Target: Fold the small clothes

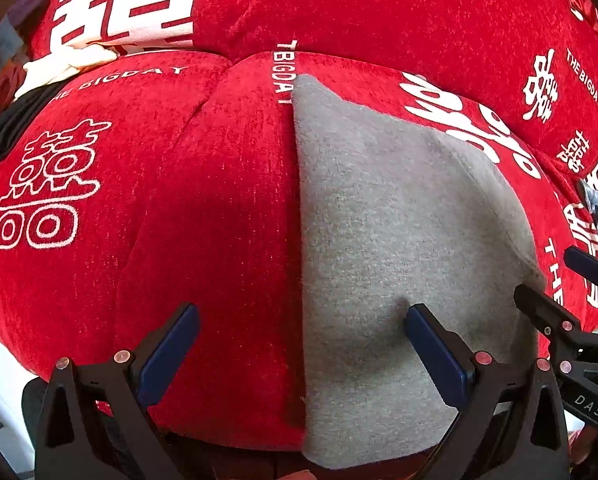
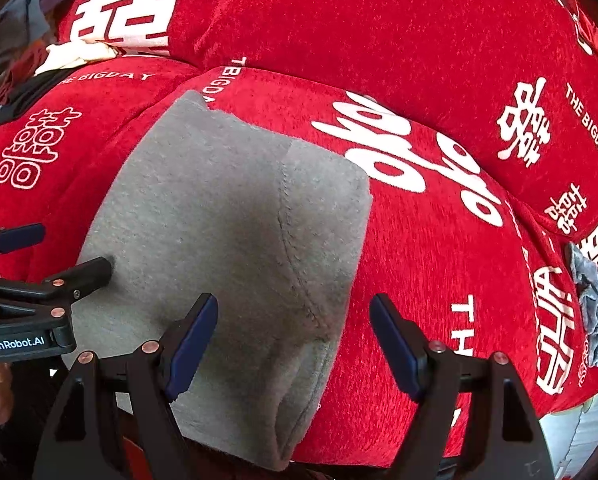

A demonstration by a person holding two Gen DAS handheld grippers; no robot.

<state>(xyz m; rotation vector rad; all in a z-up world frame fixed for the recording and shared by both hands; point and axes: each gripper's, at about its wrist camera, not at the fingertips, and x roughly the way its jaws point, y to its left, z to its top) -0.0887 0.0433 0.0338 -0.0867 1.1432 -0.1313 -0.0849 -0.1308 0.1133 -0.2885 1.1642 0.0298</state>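
Left wrist view shows the left gripper (image 1: 301, 338) spread wide, one finger pressed onto the grey garment (image 1: 399, 240) lying folded on the red sofa cover (image 1: 139, 220), the other finger resting on the cover itself. The right gripper (image 2: 295, 332) is also spread wide, straddling the garment's seamed right edge and holding nothing. If either one closes here, it could pinch the plush cover along with the garment, or catch only the top layer and drag the fold open.
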